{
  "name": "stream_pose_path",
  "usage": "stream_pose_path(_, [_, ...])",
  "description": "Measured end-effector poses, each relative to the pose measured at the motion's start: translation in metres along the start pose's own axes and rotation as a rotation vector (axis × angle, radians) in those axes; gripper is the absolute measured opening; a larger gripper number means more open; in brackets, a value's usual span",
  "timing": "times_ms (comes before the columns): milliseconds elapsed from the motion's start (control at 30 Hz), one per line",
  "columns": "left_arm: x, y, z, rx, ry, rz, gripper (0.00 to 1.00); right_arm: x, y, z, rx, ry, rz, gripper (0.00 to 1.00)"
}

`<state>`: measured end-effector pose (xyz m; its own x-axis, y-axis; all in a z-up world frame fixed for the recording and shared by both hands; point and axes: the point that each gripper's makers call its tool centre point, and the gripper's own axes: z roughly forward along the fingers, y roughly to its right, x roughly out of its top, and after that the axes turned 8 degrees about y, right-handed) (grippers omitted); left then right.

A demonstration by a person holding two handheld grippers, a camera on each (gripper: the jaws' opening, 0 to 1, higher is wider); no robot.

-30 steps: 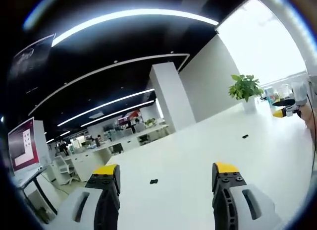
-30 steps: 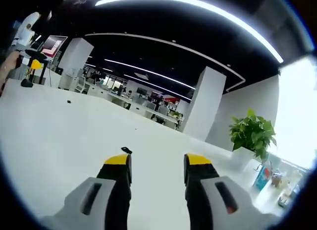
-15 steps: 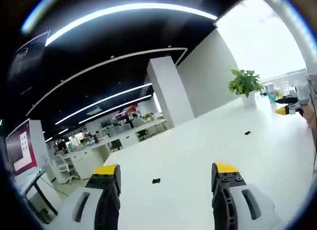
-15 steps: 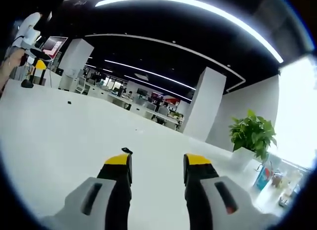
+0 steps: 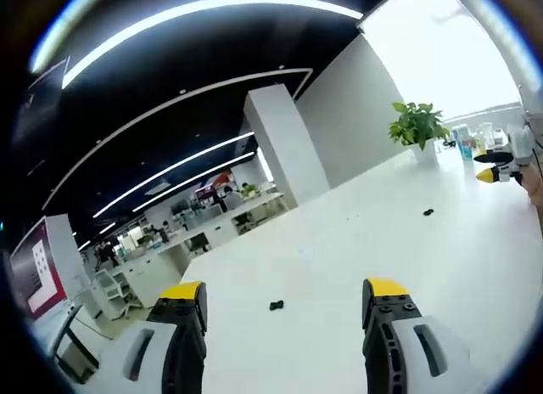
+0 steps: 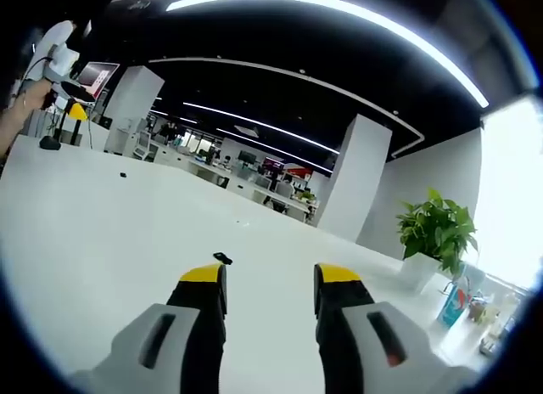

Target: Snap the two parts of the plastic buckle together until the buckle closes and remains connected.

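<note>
Two small black buckle parts lie apart on the white table [image 5: 339, 258]. In the left gripper view one part [image 5: 276, 306] rests just ahead between the yellow-tipped jaws of my left gripper [image 5: 284, 294], which is open and holds nothing. The other part [image 5: 428, 212] lies further off to the right. In the right gripper view my right gripper [image 6: 268, 278] is open and empty, with a buckle part [image 6: 222, 259] just beyond its left jaw tip and the other part [image 6: 123, 175] far to the left. The other gripper [image 6: 68, 88] shows at the upper left, held by a hand.
A potted green plant [image 5: 417, 131] [image 6: 437, 233] stands at the table's far end near bottles [image 6: 454, 305]. A white pillar [image 5: 280, 148] and rows of office desks lie beyond the table. A monitor [image 5: 34, 271] stands at the left.
The left gripper view has swung slightly, so the monitor slid toward the left edge and the near buckle part sits a little more to the right. The right gripper view has barely shifted.
</note>
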<state>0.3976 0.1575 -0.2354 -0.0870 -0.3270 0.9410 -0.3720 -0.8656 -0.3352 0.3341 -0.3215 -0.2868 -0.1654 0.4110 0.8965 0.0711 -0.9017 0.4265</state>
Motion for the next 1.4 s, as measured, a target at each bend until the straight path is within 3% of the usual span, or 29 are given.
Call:
stream_pose_path(500, [-0.007,-0.002,0.022,-0.065,-0.093,0.033,0.75,0.0,-0.003,0.0,0.014,0.0,0.002,0.41])
stream_pose_path(767, [-0.003,0.001,0.033,-0.11,-0.12,0.058,0.72,-0.002,-0.008,0.001,0.033,-0.007,0.002,0.41])
stream_pose_path(900, [-0.003,0.002,0.045,-0.136,-0.163,0.097,0.7,-0.001,-0.007,0.001,0.035,-0.003,0.007,0.41])
stream_pose_path(1400, [-0.007,-0.003,0.066,-0.175,-0.23,0.086,0.71,-0.009,-0.005,0.004,0.03,-0.036,0.012,0.4])
